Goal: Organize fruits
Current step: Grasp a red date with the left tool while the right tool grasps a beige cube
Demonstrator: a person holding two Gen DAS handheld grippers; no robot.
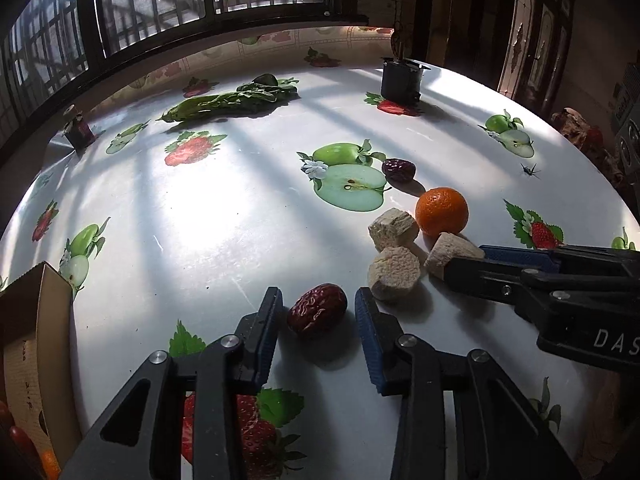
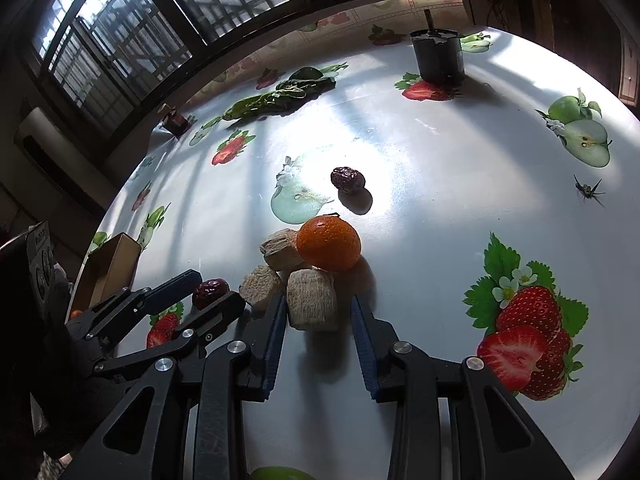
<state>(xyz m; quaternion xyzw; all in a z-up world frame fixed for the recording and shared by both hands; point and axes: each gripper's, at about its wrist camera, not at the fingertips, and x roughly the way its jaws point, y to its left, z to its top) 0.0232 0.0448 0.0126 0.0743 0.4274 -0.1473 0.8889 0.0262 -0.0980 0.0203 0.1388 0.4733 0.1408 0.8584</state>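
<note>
A glossy, smooth plastic tablecloth (image 1: 224, 216) is seen, printed with fruit. Wrinkled, shiny dark red skin is shown on the near date (image 1: 317, 310). The orange (image 1: 441, 211) is covered in finely pitted, slightly glossy peel. Three pale chunks (image 1: 394, 273) look rough and fibrous. Matt brown cardboard forms the box (image 1: 40, 344). The left gripper (image 1: 318, 314) is made of matt black plastic with ribbed blue pads and metal rivets.
</note>
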